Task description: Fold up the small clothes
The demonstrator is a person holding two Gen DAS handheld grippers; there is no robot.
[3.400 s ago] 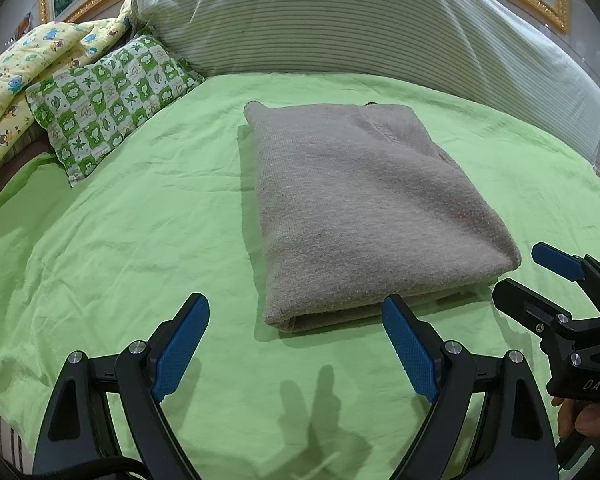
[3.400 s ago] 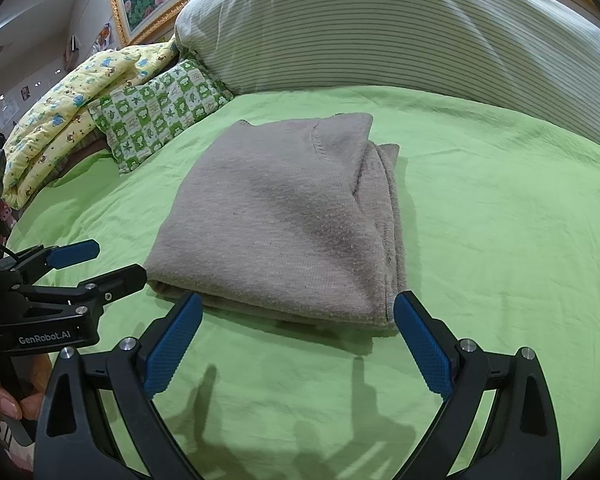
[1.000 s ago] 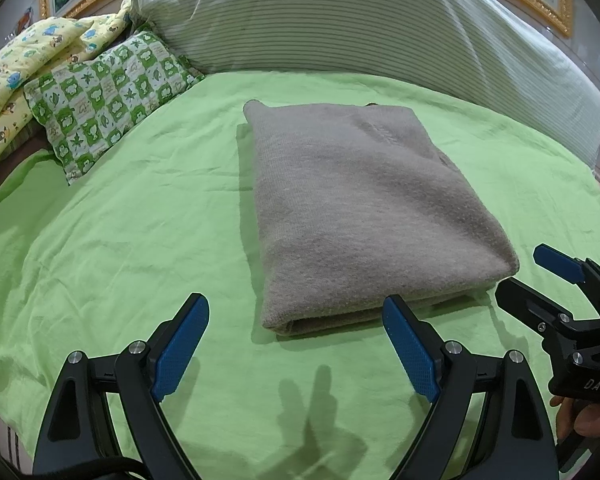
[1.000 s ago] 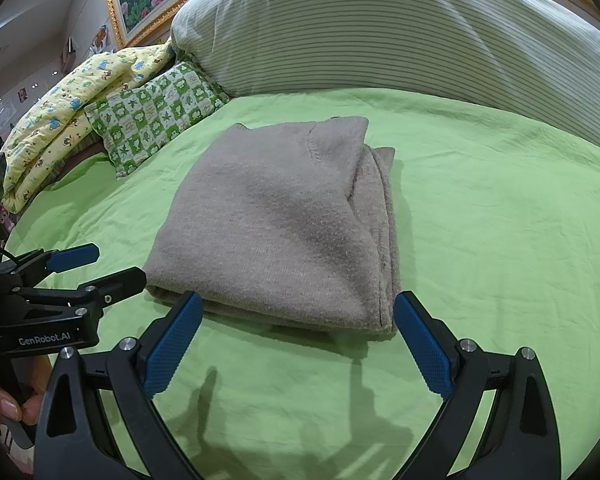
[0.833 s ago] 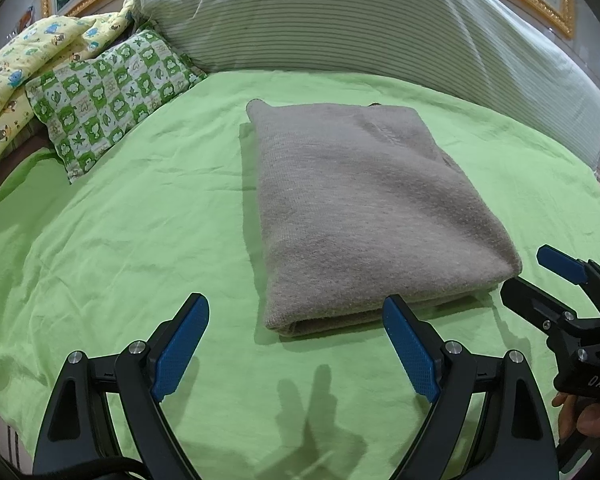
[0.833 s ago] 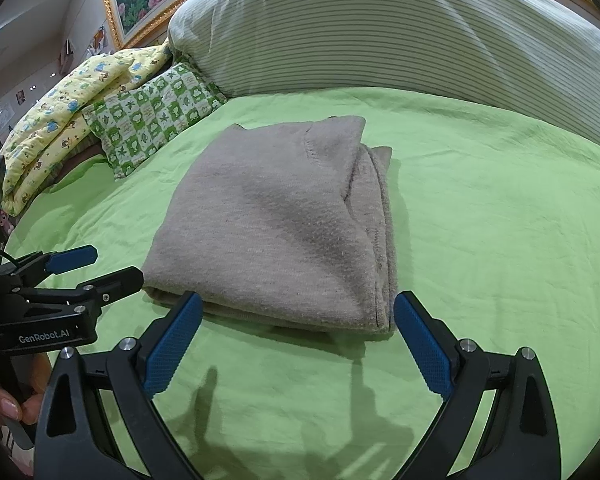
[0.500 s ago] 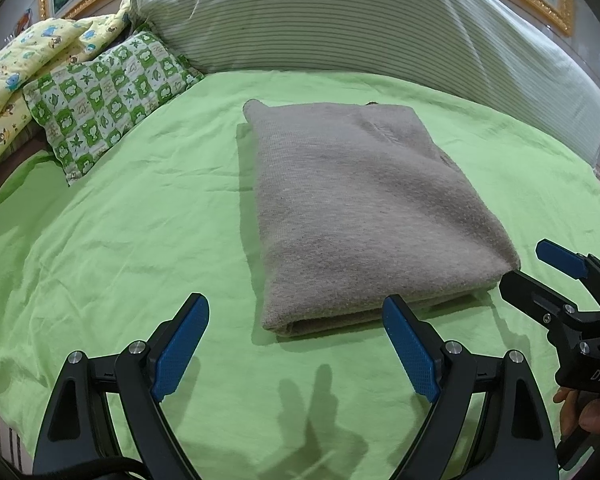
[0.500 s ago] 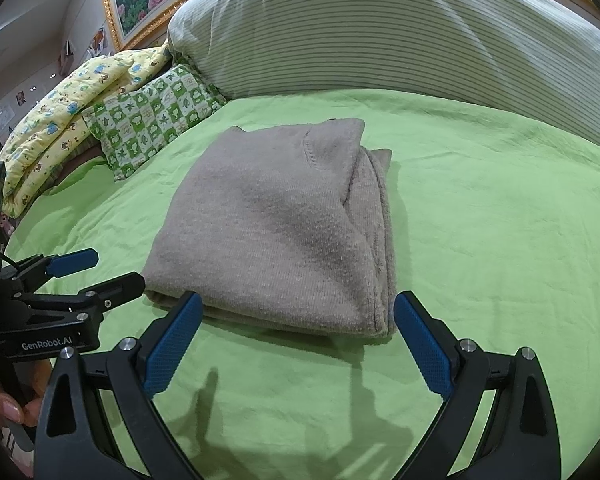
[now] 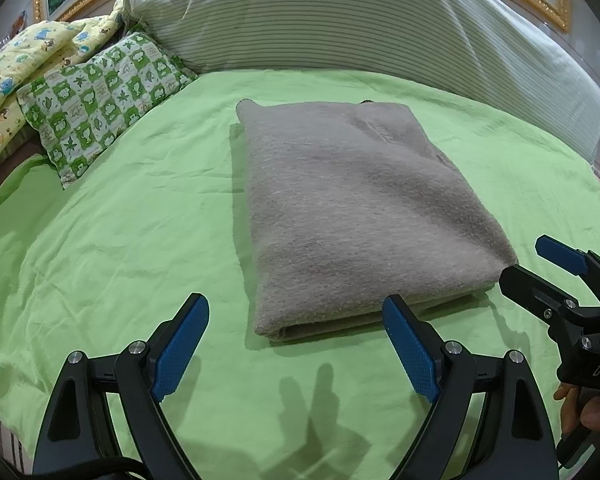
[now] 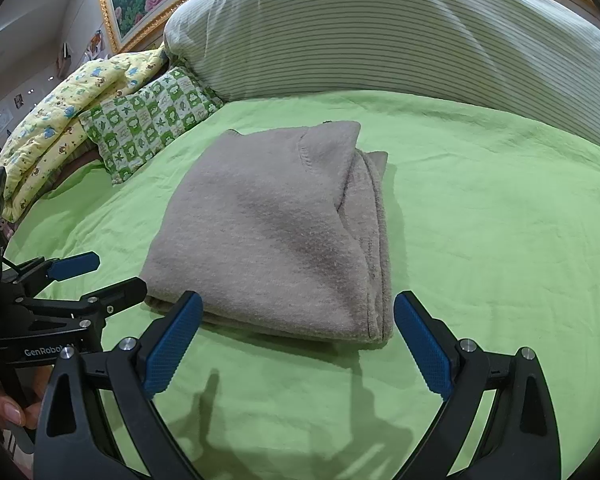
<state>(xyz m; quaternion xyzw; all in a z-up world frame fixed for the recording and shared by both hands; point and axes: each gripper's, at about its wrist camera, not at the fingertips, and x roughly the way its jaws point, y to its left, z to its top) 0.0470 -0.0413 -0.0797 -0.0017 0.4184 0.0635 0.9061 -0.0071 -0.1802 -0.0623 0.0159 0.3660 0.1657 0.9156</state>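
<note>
Sweater (image 9: pixel 352 216): grey, fuzzy knit, folded into a neat rectangle.
Place: flat on the green sheet (image 9: pixel 112 240).
Left gripper (image 9: pixel 296 344): jaws apart, holding nothing.
Right gripper (image 10: pixel 296 340): jaws apart, holding nothing.

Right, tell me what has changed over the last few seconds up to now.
Nothing visibly changed. The folded grey garment lies in the same spot on the green sheet, and both the left hand-held gripper and the right hand-held gripper still hover open just short of its near edge, holding nothing.
</note>
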